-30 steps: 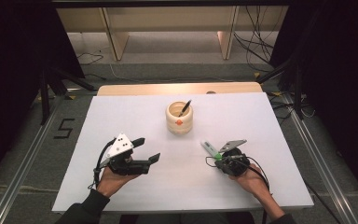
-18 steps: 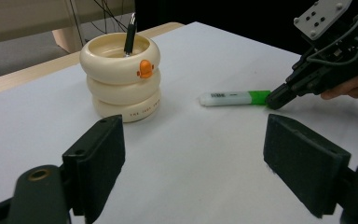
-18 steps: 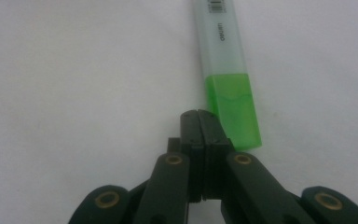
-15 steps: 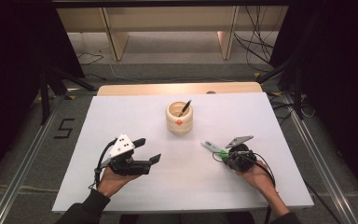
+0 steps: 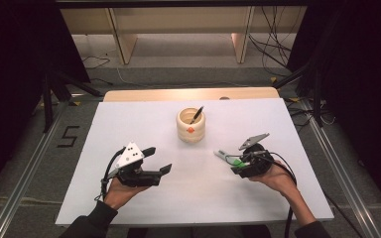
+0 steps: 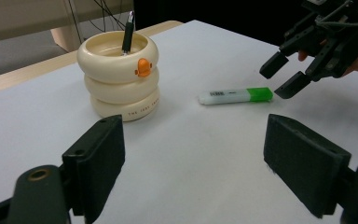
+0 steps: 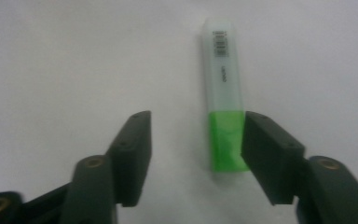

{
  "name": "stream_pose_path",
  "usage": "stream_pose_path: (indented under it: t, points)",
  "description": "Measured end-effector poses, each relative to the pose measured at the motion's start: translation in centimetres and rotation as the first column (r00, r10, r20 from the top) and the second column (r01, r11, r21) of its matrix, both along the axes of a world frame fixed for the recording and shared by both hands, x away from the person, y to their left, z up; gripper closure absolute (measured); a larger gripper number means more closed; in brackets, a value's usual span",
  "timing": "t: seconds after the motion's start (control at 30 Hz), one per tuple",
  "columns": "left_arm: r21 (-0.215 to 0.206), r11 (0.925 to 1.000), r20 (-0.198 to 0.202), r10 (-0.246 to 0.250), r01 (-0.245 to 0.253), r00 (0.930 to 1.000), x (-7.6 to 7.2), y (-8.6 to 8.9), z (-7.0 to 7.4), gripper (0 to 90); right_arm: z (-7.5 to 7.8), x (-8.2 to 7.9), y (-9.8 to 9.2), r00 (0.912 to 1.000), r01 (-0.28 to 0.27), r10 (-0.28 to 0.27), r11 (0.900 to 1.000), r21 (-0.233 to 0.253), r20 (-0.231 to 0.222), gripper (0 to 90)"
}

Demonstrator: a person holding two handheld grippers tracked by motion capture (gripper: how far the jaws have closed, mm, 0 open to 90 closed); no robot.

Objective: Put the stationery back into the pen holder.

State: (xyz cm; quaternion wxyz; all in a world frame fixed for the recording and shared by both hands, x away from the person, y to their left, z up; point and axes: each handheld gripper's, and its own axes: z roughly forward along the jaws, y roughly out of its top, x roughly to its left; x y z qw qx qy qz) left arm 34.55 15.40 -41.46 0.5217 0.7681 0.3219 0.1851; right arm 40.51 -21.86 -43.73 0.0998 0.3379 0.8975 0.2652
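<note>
1. The white table [image 5: 129, 124] spans the middle of the high view, my hands entering from the bottom edge.
2. The cream ringed ceramic cup [image 5: 190, 125] stands centre frame, holding a black pen [image 5: 196, 114] upright; the left gripper view shows its orange duck beak.
3. My left gripper [image 5: 161, 161], lower left, is wide open and empty.
4. My right gripper [image 7: 196, 140], jaws apart, grips nothing; it hovers over the green-capped white plastic highlighter [image 7: 223, 93] lying flat, likely to pick it up.

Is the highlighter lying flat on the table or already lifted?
Lying flat. The highlighter rests on the white table, and the right hand-held gripper is open, jaws beside its green end, not closed on it.
</note>
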Motion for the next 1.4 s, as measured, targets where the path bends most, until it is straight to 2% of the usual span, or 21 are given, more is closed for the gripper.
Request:
stream_pose_path:
  t: [0.07,0.13,0.23,0.3,0.57,0.73,0.87,1.1,1.4]
  points:
    - [0.001,1.0,0.0,0.001,-0.001,1.0,0.0,0.0,-0.1,19.8,0.2,0.5,0.3,1.0,0.004,-0.004,1.0,-0.01,-0.005,33.3]
    - [-0.002,1.0,0.002,0.003,-0.003,1.0,0.0,0.1,0.0,19.8,0.3,1.1,0.5,0.999,0.001,-0.002,1.0,-0.022,-0.045,25.6]
    - [-0.006,1.0,0.006,0.005,-0.005,1.0,0.0,0.2,0.0,19.8,0.4,2.1,0.9,0.9982,0.005,-0.008,0.999,-0.043,-0.06,20.8]
    - [-0.008,0.9999,0.006,0.006,-0.006,1.0,0.0,0.2,0.0,19.8,0.3,2.7,1.1,0.9983,0.001,-0.004,0.999,-0.051,-0.059,21.7]
    - [-0.011,0.9999,0.006,0.009,-0.009,0.9999,0.1,0.4,0.0,19.8,-0.3,3.9,1.8,0.9935,-0.017,0.007,0.996,-0.083,-0.113,24.7]
    - [-0.005,1.0,0.006,0.007,-0.007,1.0,0.1,0.3,-0.1,19.8,-0.7,4.5,1.8,0.9912,-0.019,0.006,0.995,-0.101,-0.132,24.9]
    - [-0.019,0.9997,0.001,0.012,-0.012,0.9999,0.2,0.4,-0.1,19.8,-0.8,4.9,2.0,0.9891,-0.023,0.006,0.994,-0.111,-0.147,26.1]
    - [-0.013,0.9999,0.003,0.009,-0.009,1.0,0.2,0.4,-0.1,19.8,-1.2,5.0,2.4,0.9855,-0.033,0.008,0.989,-0.146,-0.169,34.7]
    - [-0.021,0.9997,0.008,0.012,-0.012,0.9999,0.1,0.4,-0.1,19.8,-1.3,5.3,2.0,0.9833,-0.029,0.001,0.988,-0.152,-0.182,46.1]
